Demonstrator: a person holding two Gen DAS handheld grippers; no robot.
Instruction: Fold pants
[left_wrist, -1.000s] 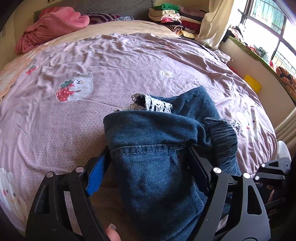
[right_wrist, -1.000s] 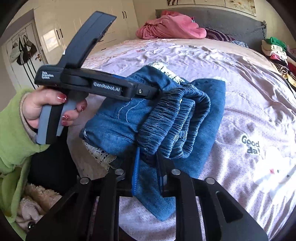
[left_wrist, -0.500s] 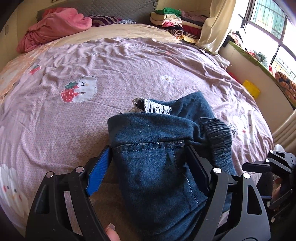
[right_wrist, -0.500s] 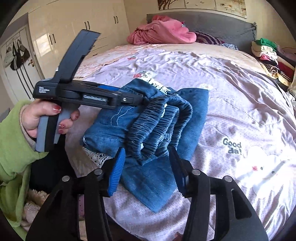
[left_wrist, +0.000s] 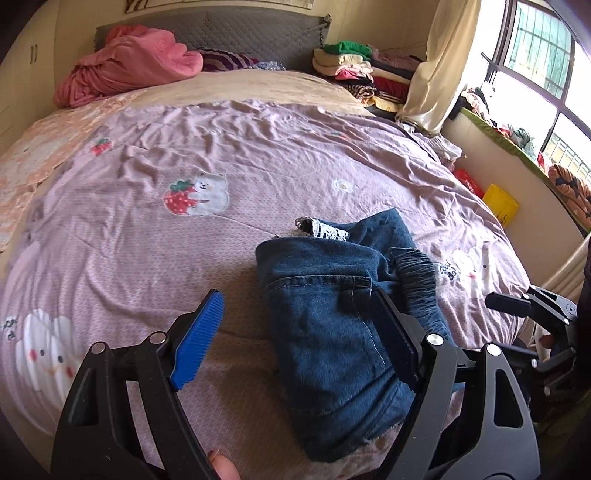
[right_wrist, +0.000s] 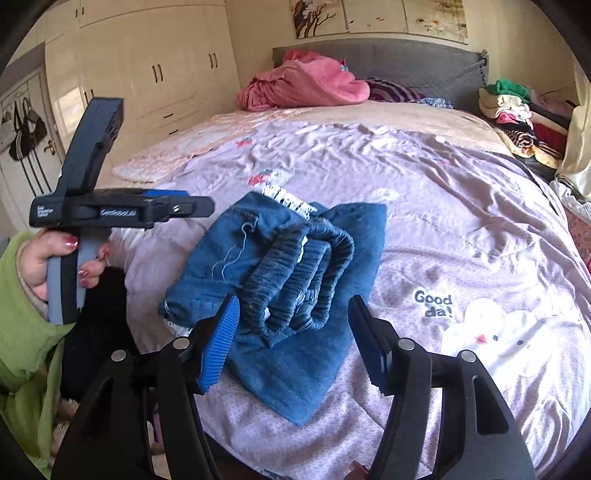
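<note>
The blue denim pants (left_wrist: 332, 317) lie folded in a bundle on the purple bed sheet (left_wrist: 184, 258), elastic waistband (right_wrist: 306, 273) bunched on top, white lace trim (left_wrist: 325, 230) at the far edge. My left gripper (left_wrist: 295, 332) is open; its right finger lies against the denim, its blue left pad (left_wrist: 199, 336) is off it. My right gripper (right_wrist: 295, 339) is open, hovering just before the waistband, holding nothing. The left gripper also shows in the right wrist view (right_wrist: 184, 208), left of the pants.
A pink blanket heap (left_wrist: 125, 66) lies by the grey headboard (left_wrist: 258, 33). Stacked folded clothes (left_wrist: 354, 70) sit at the bed's far right corner. A yellow box (left_wrist: 500, 203) lies off the bed's right edge. Wardrobes (right_wrist: 155, 74) stand on the left.
Both grippers opened and let go of the pants, then drew back. The bundle now rests on the bed.
</note>
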